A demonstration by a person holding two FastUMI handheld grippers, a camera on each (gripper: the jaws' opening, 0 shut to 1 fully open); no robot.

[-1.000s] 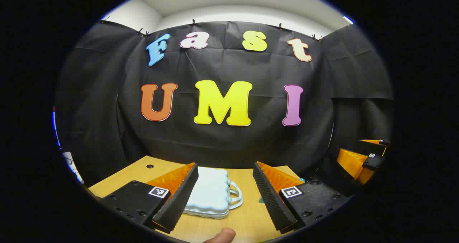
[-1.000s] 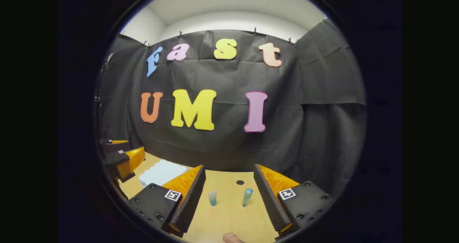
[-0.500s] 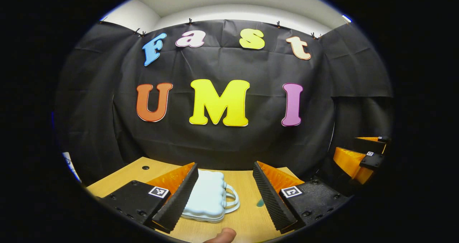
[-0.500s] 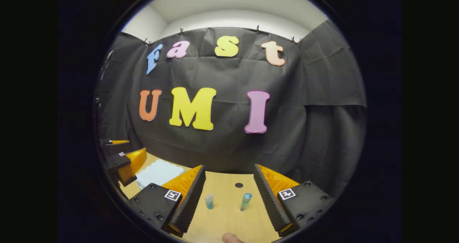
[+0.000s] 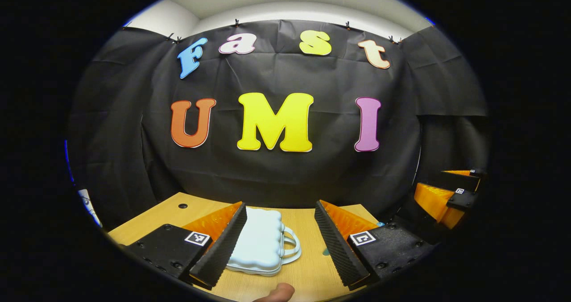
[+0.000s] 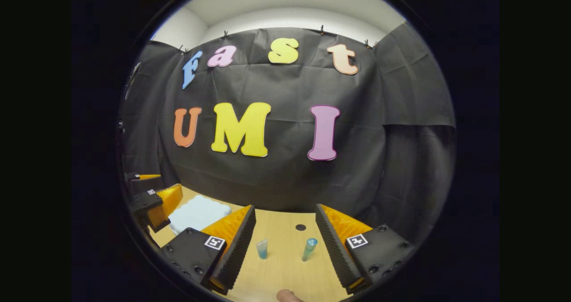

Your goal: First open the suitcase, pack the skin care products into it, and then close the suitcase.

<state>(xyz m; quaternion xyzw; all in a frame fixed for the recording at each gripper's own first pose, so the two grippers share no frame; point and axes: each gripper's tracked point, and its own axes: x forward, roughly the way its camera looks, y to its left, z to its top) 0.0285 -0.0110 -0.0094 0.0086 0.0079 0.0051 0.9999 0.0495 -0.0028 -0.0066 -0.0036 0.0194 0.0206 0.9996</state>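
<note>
A small pale blue suitcase [image 5: 261,244] lies flat and closed on the wooden table [image 5: 303,273], its handle to the right. My left gripper [image 5: 281,242] hovers open above it, the left finger overlapping the case's left side. In the right gripper view, the suitcase [image 6: 198,213] lies at the left, beside the other gripper [image 6: 154,201]. Two small blue skin care tubes stand on the table: a short one [image 6: 262,249] and a taller one [image 6: 308,249]. My right gripper [image 6: 285,244] is open, with both tubes between its fingers, farther off.
A round hole [image 6: 300,227] in the table lies beyond the tubes, another hole [image 5: 183,205] at the far left corner. The black cloth wall stands close behind the table. A fingertip [image 5: 276,292] shows at the bottom edge. The other gripper [image 5: 448,195] hangs at the right.
Both views have shifted slightly, dipping and then rising again. The suitcase and tubes have not moved. Both grippers stay open.
</note>
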